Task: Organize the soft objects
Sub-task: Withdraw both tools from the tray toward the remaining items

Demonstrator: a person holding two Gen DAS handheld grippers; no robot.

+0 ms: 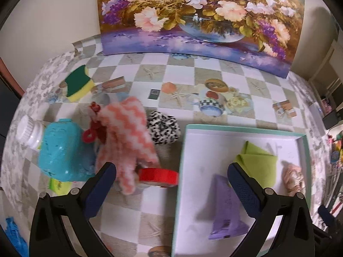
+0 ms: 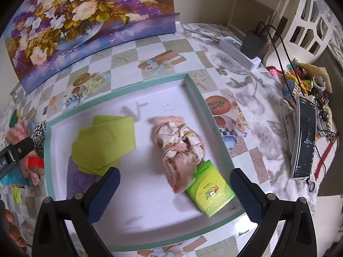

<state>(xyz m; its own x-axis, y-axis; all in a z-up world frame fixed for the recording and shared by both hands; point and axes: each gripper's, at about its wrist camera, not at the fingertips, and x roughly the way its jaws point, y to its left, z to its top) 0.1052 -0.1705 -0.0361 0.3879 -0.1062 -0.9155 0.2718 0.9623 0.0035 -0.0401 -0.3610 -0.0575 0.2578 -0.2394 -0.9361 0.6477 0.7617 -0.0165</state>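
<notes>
Left gripper [image 1: 171, 177], fingers spread and grasping nothing, over the tray's [image 1: 214, 128] left rim; pink chevron cloth [image 1: 126, 137] lies left of it on the table. Right gripper [image 2: 174, 180], likewise released, above the tray (green folded cloth [image 2: 105, 141] left, crumpled pink cloth [image 2: 180, 147] centre, green tissue pack [image 2: 211, 190] near-right).

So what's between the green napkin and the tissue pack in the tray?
The crumpled pink cloth lies between the napkin and the tissue pack, touching the pack; right wrist view shows it.
</notes>
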